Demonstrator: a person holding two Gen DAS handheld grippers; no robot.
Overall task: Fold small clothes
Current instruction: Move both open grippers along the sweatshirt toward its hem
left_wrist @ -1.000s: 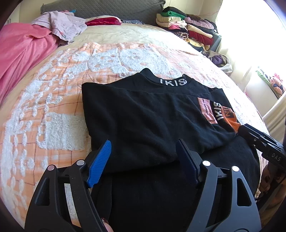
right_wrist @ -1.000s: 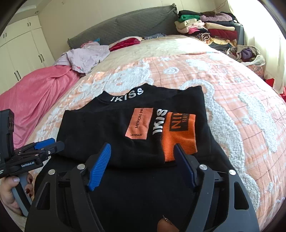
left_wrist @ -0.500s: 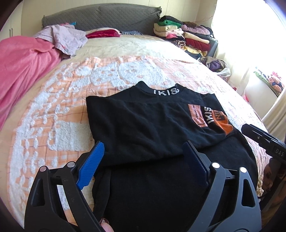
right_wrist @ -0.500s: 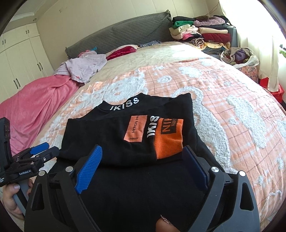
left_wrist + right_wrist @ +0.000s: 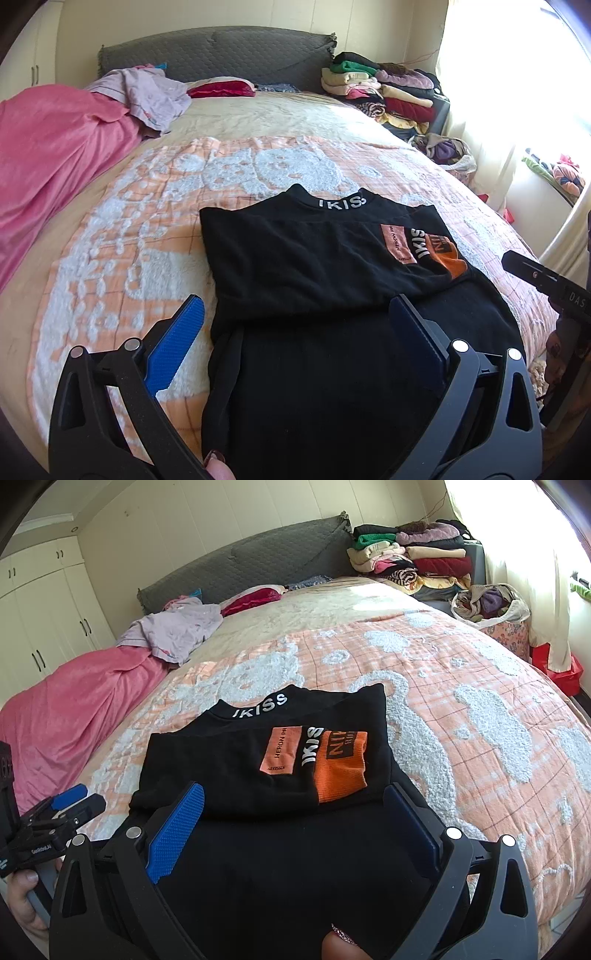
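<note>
A black top (image 5: 236, 775) with white IKISS collar lettering and orange patches lies flat on the bed, its sleeves folded across the chest.

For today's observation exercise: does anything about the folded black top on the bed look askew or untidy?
Slightly. The black top is folded with its far half doubled over the near half, but the upper layer's edge runs slanted and a black strip sticks out at its left side.

Black tongs (image 5: 295, 317), blue ribbed pads (image 5: 175, 345)
</note>
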